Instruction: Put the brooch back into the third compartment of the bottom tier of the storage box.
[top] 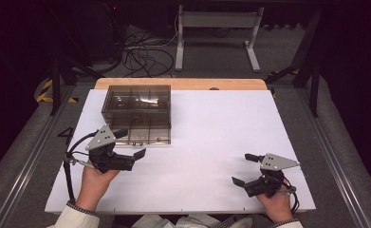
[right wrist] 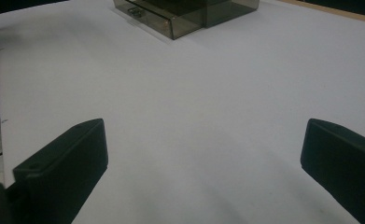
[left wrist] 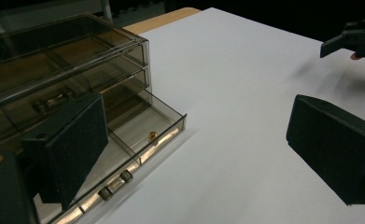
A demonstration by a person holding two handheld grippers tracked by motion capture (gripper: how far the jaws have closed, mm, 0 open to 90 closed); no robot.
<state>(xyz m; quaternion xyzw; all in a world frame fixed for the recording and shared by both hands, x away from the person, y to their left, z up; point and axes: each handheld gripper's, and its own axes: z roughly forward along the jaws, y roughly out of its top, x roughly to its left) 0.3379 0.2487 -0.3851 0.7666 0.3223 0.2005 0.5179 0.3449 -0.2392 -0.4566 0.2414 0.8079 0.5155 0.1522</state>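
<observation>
One drawer box (top: pixel 136 111), bottom drawer (left wrist: pixel 148 135) out, two grippers, jaws apart

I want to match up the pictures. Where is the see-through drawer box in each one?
High view: the smoky clear drawer box sits upper left on the white table.
Left gripper view: it is at the left, its bottom drawer pulled out.
Right gripper view: it is at the top middle.
Shared landmark: the open bottom drawer.

One smoky drawer box (top: pixel 136 113), three drawers, one pulled-out drawer (left wrist: pixel 145 135), two grippers
</observation>
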